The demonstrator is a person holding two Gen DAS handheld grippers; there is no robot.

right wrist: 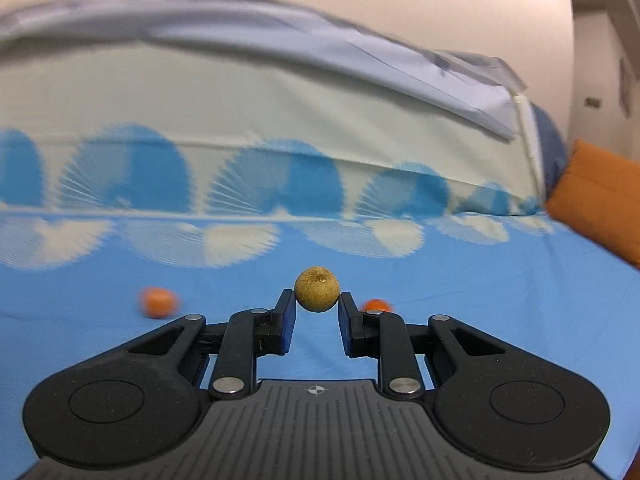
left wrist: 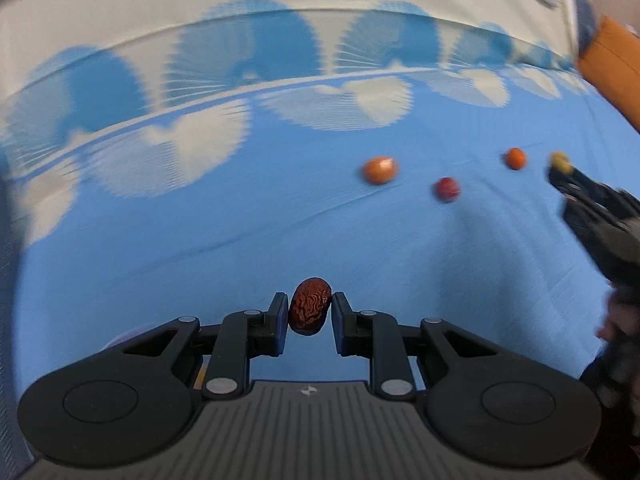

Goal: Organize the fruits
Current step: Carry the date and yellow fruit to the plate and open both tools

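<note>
Left hand-held gripper (left wrist: pixel 310 312) clamps wrinkled date (left wrist: pixel 310 311) between pads, above blue bedsheet (left wrist: pixel 200 248). Right hand-held gripper (right wrist: pixel 317 300) pinches tan ball fruit (right wrist: pixel 317 289) at fingertips. Three fruits lie beyond: orange (left wrist: pixel 380 169), red (left wrist: pixel 447 189), small orange (left wrist: pixel 515 158).

wrinkled red date (left wrist: pixel 310 306) held aloft, tan round fruit (right wrist: pixel 317 289) held aloft

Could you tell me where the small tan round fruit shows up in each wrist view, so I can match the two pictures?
Left wrist view: the tan round fruit is at the far right, at the tip of the right gripper.
Right wrist view: the fruit is near the centre, pinched between the fingertips.
Shared landmark: the orange cushion, at the right edge in both.
</note>
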